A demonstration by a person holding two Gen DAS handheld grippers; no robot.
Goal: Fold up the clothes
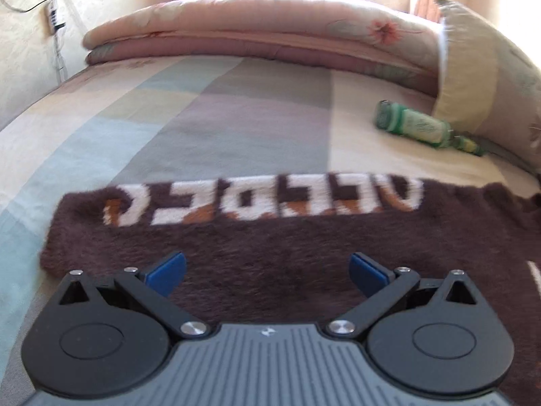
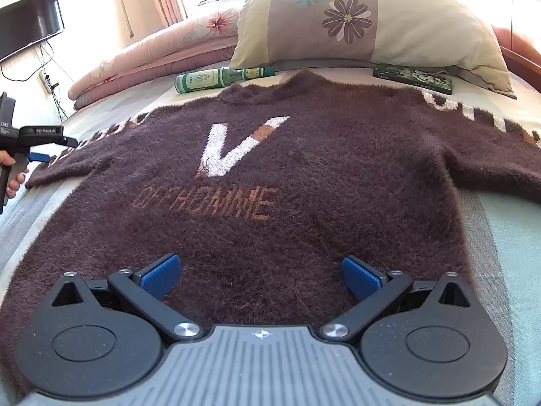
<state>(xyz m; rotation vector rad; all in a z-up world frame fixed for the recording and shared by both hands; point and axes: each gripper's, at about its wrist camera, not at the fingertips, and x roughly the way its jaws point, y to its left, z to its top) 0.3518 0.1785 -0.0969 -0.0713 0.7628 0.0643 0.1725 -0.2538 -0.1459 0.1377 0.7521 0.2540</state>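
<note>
Brown fuzzy sweater (image 2: 287, 182) lies flat, filling the frame's centre; left gripper (image 1: 267, 270) and right gripper (image 2: 258, 272) hover at bottom, jaws spread, empty.

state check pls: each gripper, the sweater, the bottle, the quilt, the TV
left gripper: open, over a sleeve, holding nothing
right gripper: open, over the hem, holding nothing
sweater: spread flat, unfolded, sleeves out
green bottle: lying on its side, capped
quilt: folded, stacked
TV: screen dark
</note>
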